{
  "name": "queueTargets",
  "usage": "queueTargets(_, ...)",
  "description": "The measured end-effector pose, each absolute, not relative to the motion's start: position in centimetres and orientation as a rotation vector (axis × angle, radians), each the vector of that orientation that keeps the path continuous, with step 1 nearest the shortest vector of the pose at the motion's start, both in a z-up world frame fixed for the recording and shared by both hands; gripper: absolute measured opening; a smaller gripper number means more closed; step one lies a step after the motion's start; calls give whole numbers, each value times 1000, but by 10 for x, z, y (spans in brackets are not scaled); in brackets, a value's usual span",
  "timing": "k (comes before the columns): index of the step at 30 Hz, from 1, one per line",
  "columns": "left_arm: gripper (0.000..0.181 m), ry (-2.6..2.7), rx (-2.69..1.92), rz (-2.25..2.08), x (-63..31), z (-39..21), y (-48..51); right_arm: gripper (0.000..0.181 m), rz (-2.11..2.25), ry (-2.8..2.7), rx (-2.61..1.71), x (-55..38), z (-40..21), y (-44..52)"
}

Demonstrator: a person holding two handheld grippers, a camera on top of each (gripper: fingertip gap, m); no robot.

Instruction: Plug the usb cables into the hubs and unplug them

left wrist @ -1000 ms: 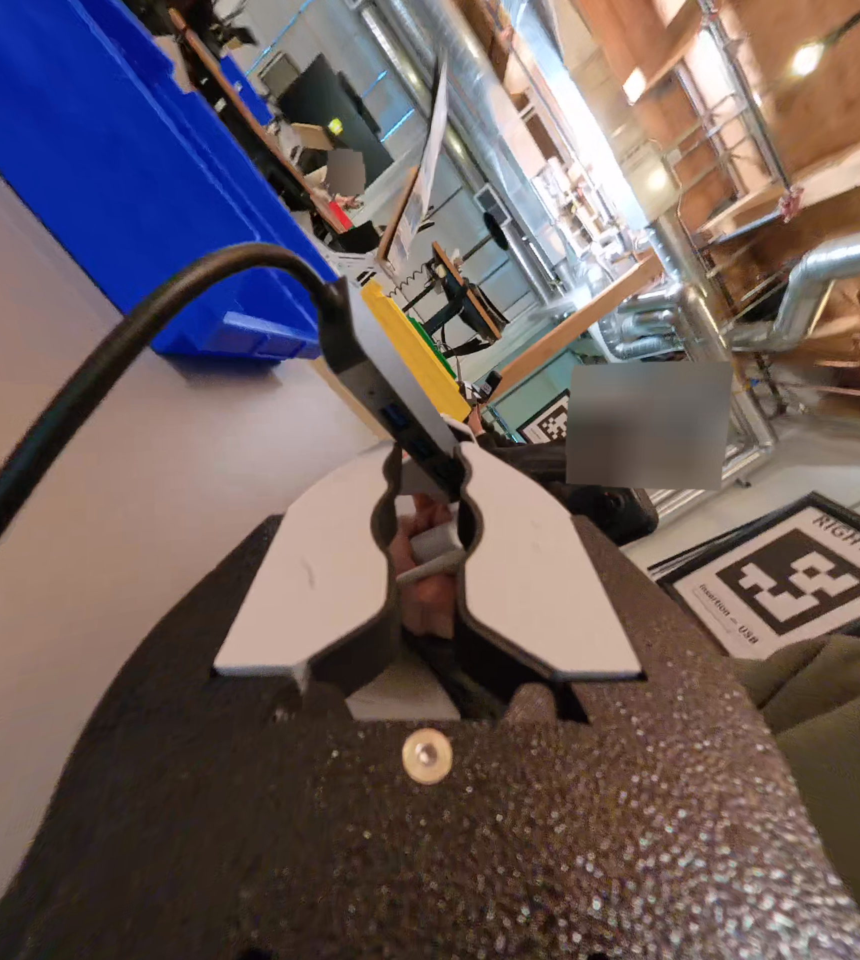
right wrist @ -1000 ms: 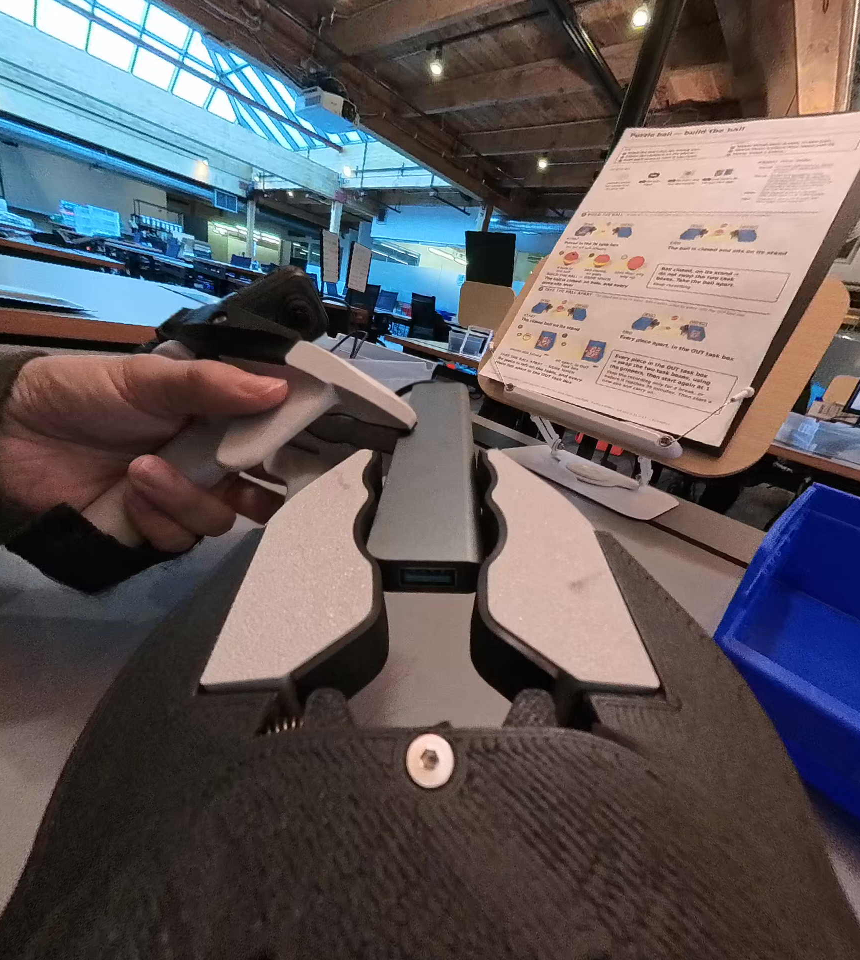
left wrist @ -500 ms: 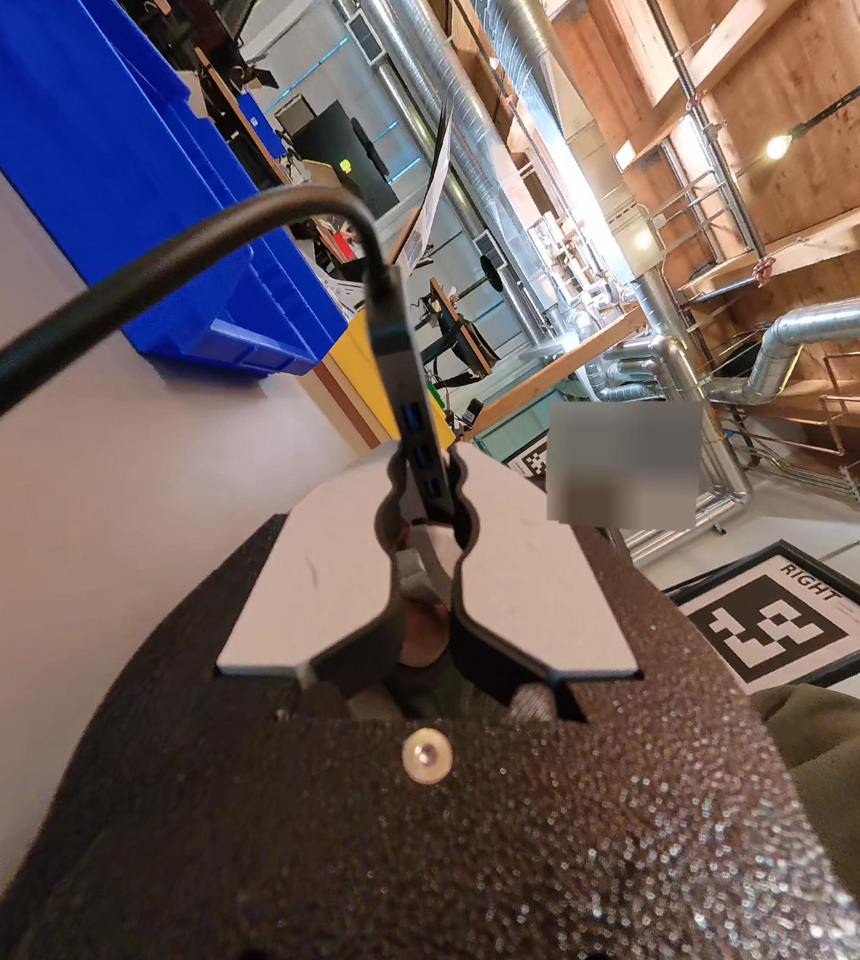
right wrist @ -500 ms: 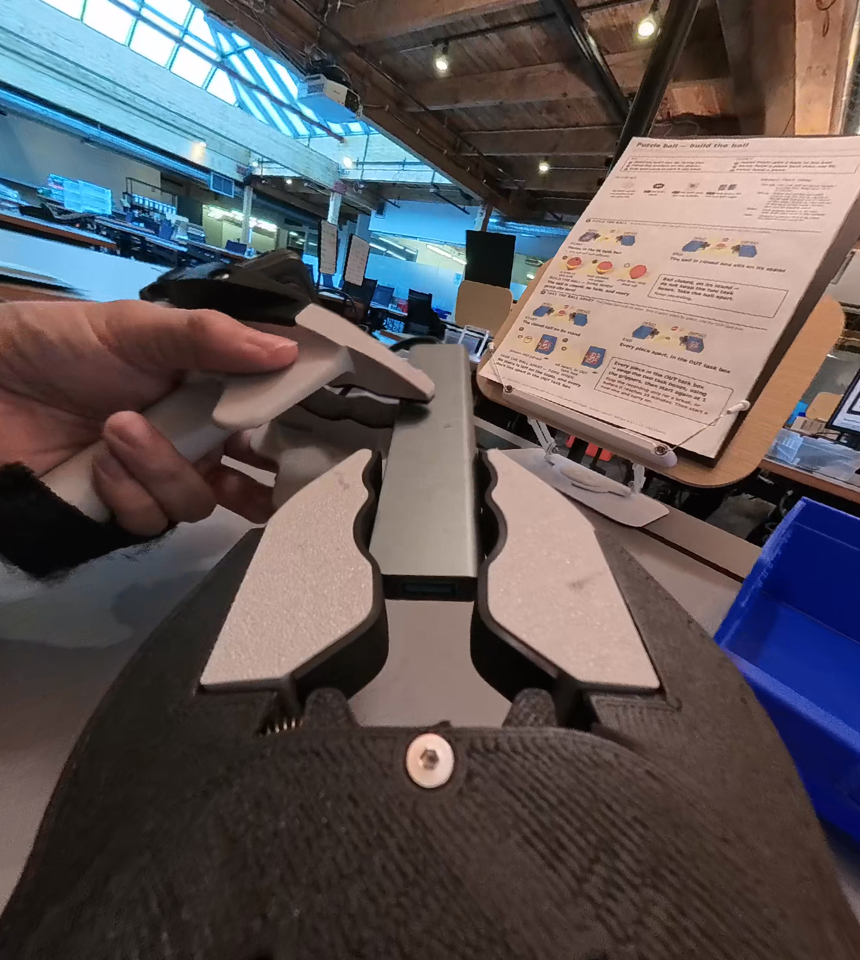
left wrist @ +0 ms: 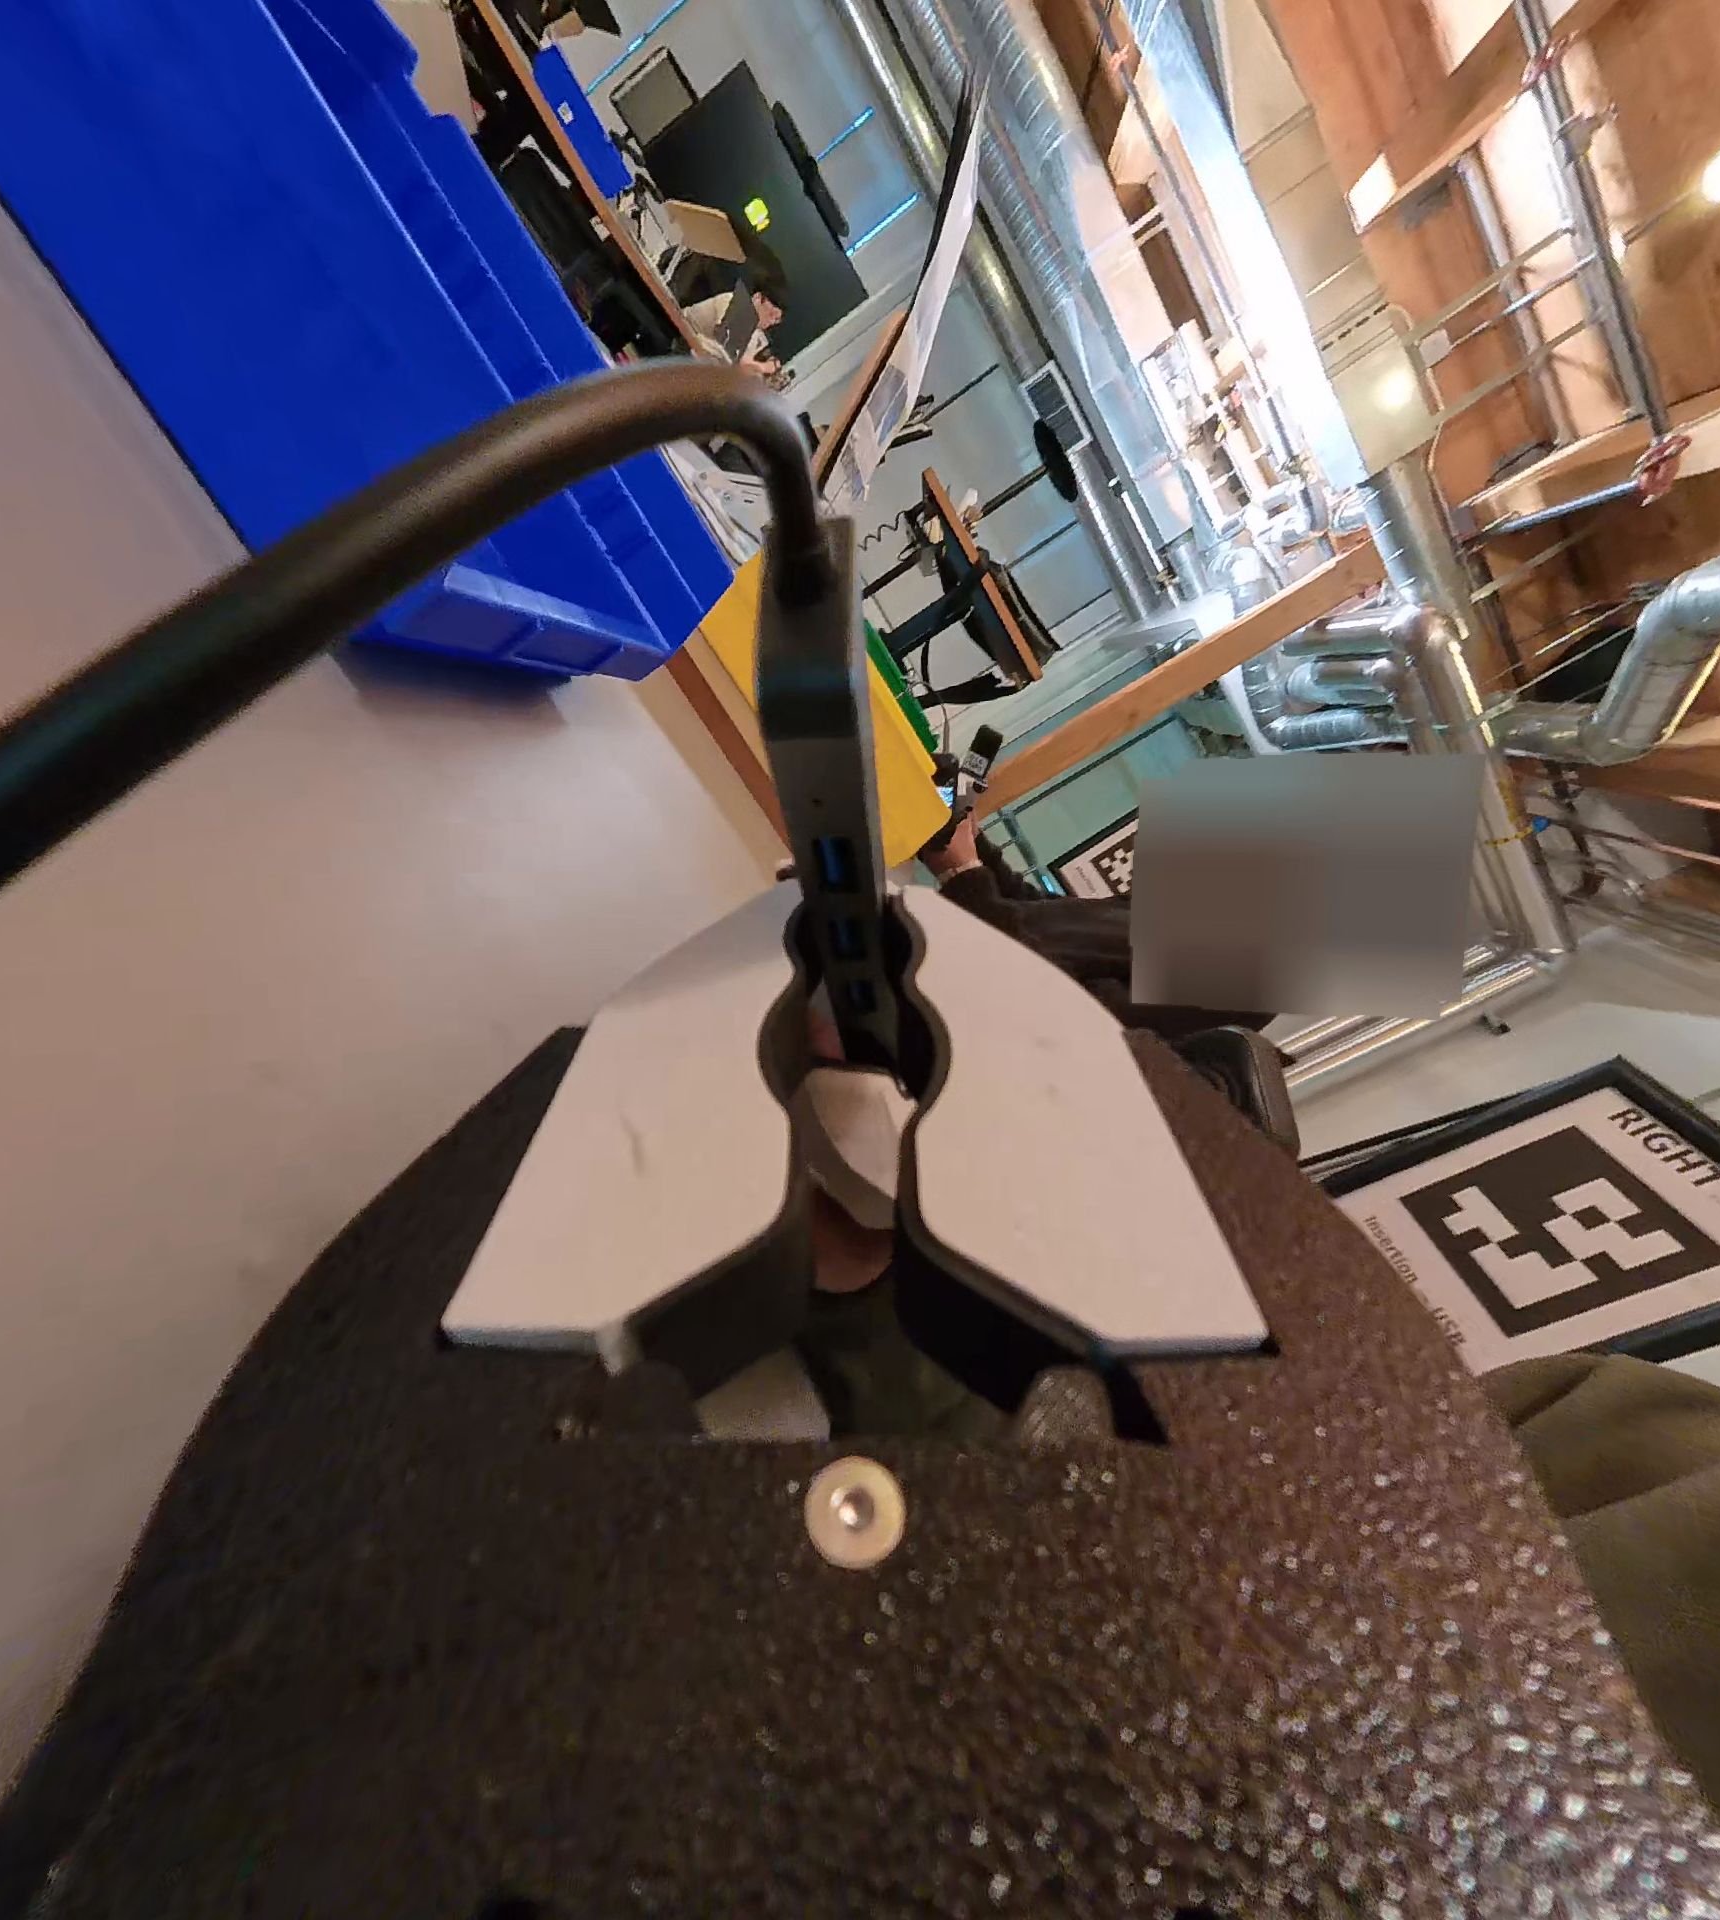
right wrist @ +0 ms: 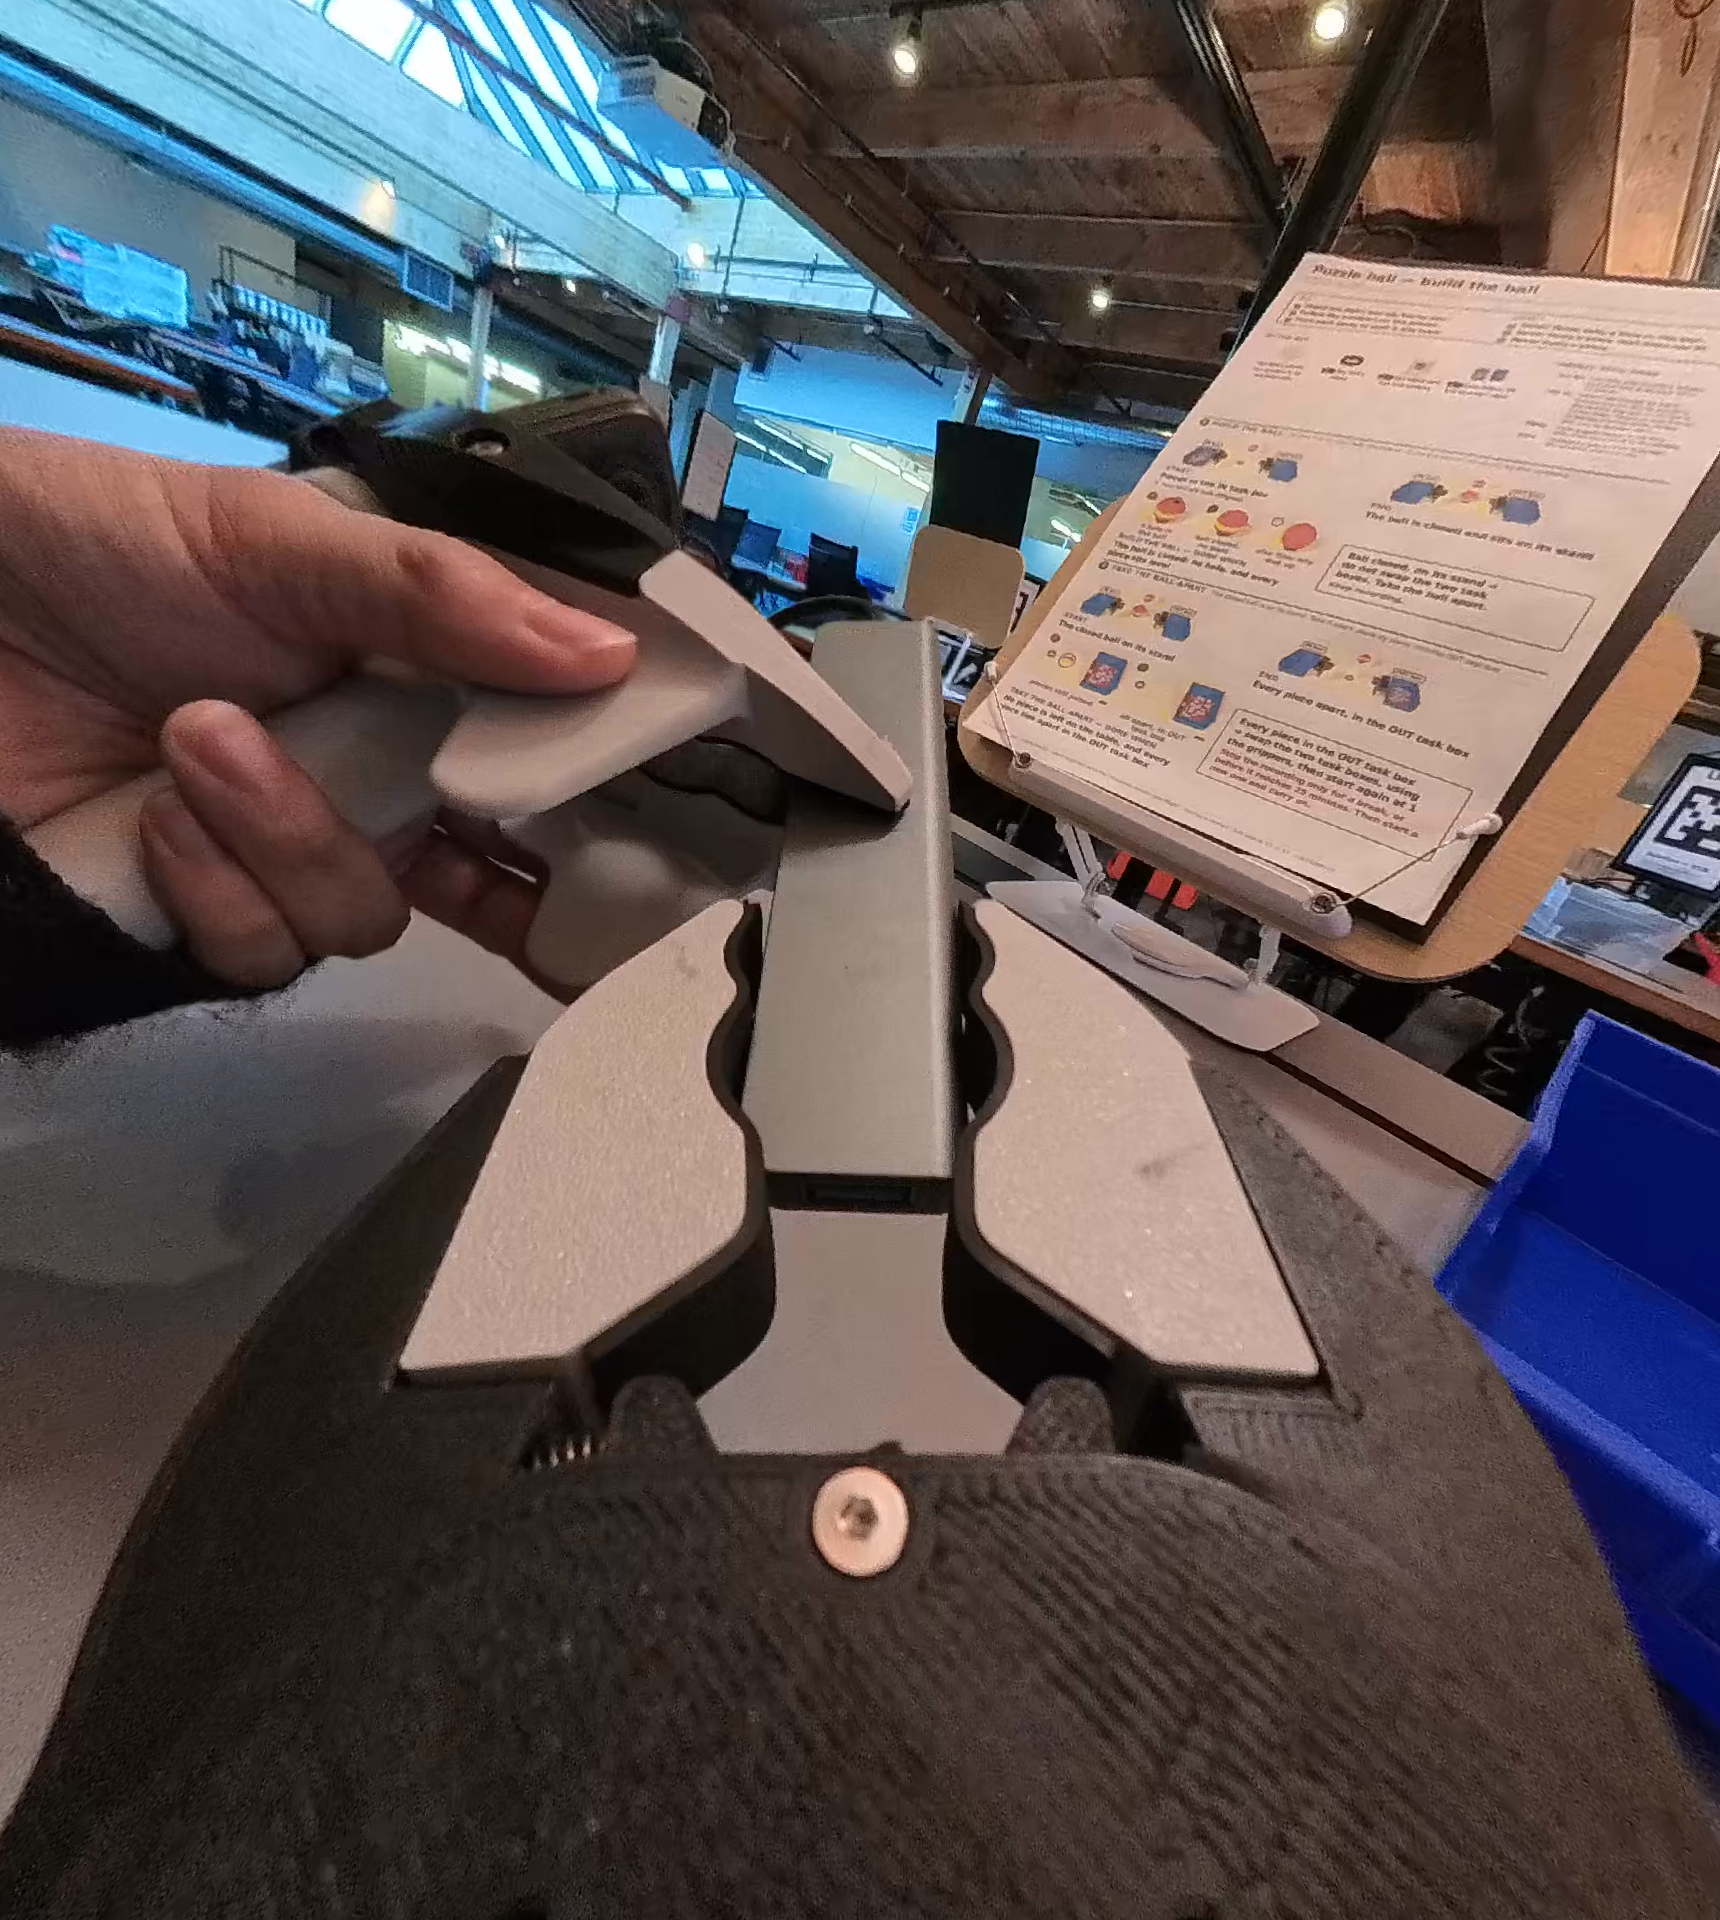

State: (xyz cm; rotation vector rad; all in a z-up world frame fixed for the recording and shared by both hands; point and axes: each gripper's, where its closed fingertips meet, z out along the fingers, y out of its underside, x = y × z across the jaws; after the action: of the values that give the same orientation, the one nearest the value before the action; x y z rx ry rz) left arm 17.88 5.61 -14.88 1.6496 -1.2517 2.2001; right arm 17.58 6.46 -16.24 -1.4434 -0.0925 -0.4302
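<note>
A grey USB hub is held off the table by both grippers. My right gripper is shut on its near end, flat side up, with one port facing me. The left gripper, held by a hand, clamps the hub's left edge farther along. In the left wrist view my left gripper is shut on the hub, seen edge-on with blue ports showing. A black cable leaves the hub's far end and curves down to the left. No loose USB plug is in view.
A blue bin stands close on the right; it also shows in the left wrist view. An instruction sheet on a stand is behind the hub. A framed marker card lies to the right. The grey table lies below. Only a small space, under 4 cm, lies between the two pairs of fingers.
In the left wrist view the hub has swung from leaning left to nearly upright and edge-on. In the right wrist view the left gripper and hand have come closer along the hub.
</note>
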Motion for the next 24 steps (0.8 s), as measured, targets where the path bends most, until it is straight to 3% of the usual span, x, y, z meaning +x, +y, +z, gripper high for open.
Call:
queueTargets(21,10,-1230,1664,2146,179,-156,63,33,-380,-59,-1487,175,-166,69)
queueTargets(24,18,-1275,1637,2177,179,-152,61,32,-351,-40,-1482,178,-165,68)
